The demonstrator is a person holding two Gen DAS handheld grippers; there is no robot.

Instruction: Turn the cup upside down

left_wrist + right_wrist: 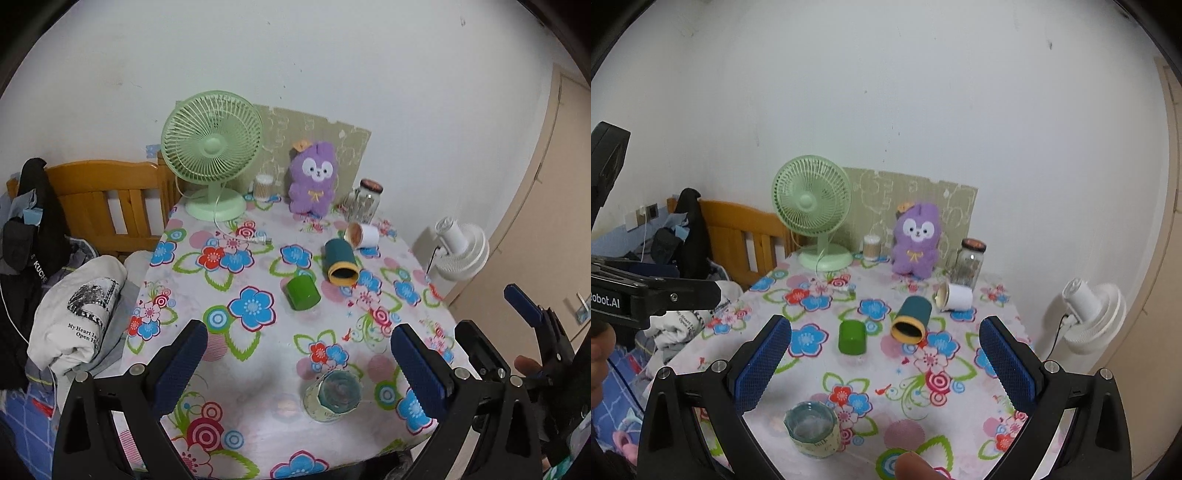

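Several cups sit on the floral tablecloth (pixel 258 369). A clear glass cup (pixel 333 395) stands upright near the front edge, also in the right wrist view (pixel 812 434). A green cup (pixel 303 292) (pixel 852 336) stands upside down mid-table. A teal cup with a yellow rim (pixel 341 262) (pixel 911 320) and a white cup (pixel 362 235) (pixel 955 296) lie on their sides. My left gripper (pixel 299 365) is open and empty above the front of the table, with the glass cup between its fingers. My right gripper (pixel 884 363) is open and empty, the glass cup low between its fingers; it also shows at the right of the left wrist view (pixel 491 314).
A green desk fan (pixel 212 155), a purple plush toy (pixel 314 179), a cotton swab jar (pixel 263 185) and a glass jar (pixel 364 201) stand at the back. A wooden bed frame (pixel 107 199) with clothes is left. A white fan (pixel 458 251) stands on the floor right.
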